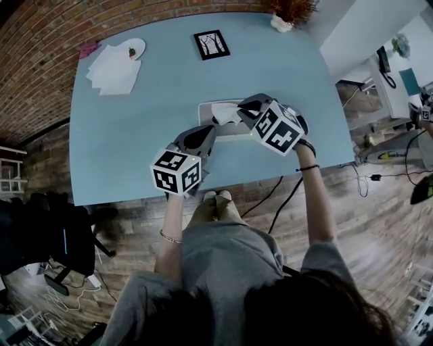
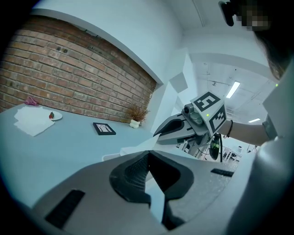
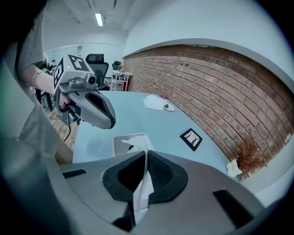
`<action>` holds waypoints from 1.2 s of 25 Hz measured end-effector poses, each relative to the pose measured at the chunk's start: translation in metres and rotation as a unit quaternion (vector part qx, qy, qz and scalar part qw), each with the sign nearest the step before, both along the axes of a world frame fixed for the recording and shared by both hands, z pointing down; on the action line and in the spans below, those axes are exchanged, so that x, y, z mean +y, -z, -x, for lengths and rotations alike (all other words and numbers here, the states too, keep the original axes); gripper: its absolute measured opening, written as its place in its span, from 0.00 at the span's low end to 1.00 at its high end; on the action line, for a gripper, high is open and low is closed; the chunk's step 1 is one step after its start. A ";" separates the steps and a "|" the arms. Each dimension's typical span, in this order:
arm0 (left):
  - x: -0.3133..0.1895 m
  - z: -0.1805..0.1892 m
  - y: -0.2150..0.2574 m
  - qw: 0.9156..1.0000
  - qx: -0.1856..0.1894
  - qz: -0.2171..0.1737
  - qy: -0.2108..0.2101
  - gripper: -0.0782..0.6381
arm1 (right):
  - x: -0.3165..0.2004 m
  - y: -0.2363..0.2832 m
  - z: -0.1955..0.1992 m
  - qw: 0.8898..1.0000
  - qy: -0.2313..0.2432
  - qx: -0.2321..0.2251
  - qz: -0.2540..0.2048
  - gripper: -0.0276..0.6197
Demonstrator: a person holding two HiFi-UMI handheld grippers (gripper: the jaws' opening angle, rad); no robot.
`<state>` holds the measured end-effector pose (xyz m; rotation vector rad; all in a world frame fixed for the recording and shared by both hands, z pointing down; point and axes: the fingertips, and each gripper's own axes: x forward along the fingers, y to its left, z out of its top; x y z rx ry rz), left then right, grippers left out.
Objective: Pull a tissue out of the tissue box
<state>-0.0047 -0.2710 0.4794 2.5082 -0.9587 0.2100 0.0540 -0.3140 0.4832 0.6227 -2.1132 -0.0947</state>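
A white tissue box (image 1: 235, 130) lies flat on the light blue table (image 1: 135, 135), near its front edge. A white tissue (image 1: 225, 112) rises out of the box's slot. My right gripper (image 1: 249, 110) hangs just above the box, shut on that tissue. In the right gripper view the tissue (image 3: 136, 137) runs from the box (image 3: 120, 142) up between the closed jaws of the right gripper (image 3: 146, 153). My left gripper (image 1: 205, 135) sits at the box's near left edge, jaws shut with nothing between them. The left gripper view shows the left gripper (image 2: 148, 155), the box (image 2: 110, 157) and the right gripper (image 2: 158, 133).
A loose pile of white tissues (image 1: 114, 69) and a small plate (image 1: 133, 48) lie at the table's far left. A framed picture (image 1: 212, 44) lies at the back middle, a potted dry plant (image 1: 284, 20) at the far right. Cables (image 1: 284, 192) trail over the wooden floor.
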 end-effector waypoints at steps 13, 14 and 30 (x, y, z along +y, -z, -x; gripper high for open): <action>0.004 -0.007 0.018 1.000 0.003 -0.020 -0.018 0.11 | 0.013 0.024 -0.008 1.000 -0.010 0.000 -0.021 0.05; 0.004 -0.008 0.020 1.000 0.003 -0.022 -0.020 0.11 | 0.014 0.026 -0.009 1.000 -0.011 -0.001 -0.023 0.05; 0.011 -0.015 0.052 0.997 0.005 -0.063 -0.050 0.11 | 0.033 0.070 -0.027 0.995 -0.052 -0.036 -0.071 0.05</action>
